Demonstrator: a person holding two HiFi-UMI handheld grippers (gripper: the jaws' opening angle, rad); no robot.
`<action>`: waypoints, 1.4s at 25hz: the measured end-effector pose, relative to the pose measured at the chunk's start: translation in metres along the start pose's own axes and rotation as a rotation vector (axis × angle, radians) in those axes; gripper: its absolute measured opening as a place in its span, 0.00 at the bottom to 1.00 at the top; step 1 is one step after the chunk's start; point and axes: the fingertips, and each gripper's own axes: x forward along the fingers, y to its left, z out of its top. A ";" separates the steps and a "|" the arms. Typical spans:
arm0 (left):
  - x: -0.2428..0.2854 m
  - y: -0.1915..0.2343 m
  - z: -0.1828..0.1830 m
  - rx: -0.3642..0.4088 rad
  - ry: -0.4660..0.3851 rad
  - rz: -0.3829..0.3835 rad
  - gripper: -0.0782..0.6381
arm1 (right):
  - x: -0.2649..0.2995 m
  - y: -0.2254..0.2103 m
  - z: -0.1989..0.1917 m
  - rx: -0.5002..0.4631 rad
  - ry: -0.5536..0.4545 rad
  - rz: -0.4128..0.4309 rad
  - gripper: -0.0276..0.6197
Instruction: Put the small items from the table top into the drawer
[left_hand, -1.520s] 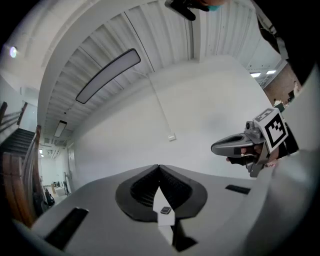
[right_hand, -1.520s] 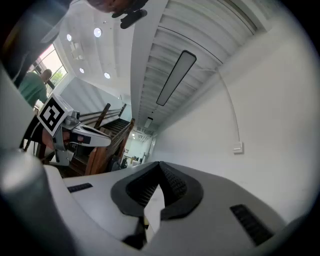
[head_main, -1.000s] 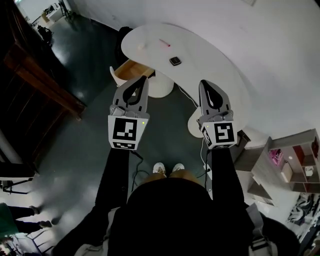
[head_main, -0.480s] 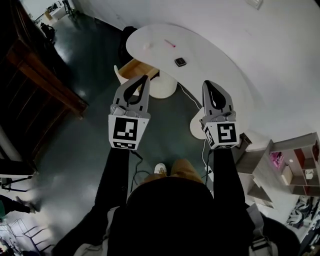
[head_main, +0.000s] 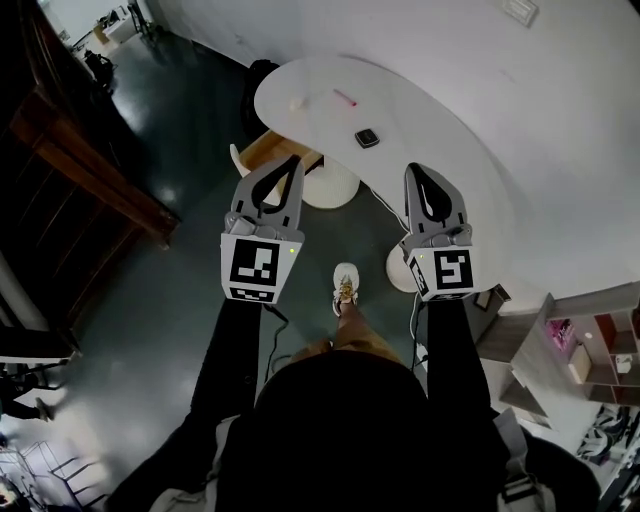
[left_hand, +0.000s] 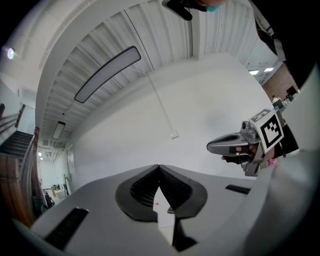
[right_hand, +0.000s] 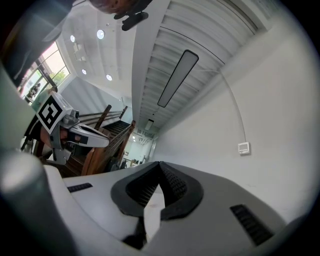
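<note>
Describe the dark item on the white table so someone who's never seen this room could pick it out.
Find the curved white table by the wall. Three small items lie on its top; this one is nearest the person, a dark squarish piece. Its neighbours are a thin pink stick and a small pale object.

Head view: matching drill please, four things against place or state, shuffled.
Things:
1. drawer
2. dark item
3. pink stick
4. left gripper

Place or state:
a. shut, nothing in it
b. on the table, nearer the person than the other small item listed
c. open, under the table's left end
d. on the table, farther back toward the wall

Pairs: 1-c, 2-b, 3-d, 4-a
</note>
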 end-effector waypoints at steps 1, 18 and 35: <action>0.007 0.003 -0.004 0.002 -0.001 0.000 0.13 | 0.007 -0.003 -0.004 0.004 -0.002 -0.005 0.08; 0.161 0.084 -0.047 -0.006 0.020 0.036 0.13 | 0.176 -0.063 -0.052 -0.001 -0.020 0.073 0.08; 0.273 0.162 -0.094 -0.009 0.124 0.153 0.13 | 0.328 -0.109 -0.108 0.078 -0.032 0.193 0.08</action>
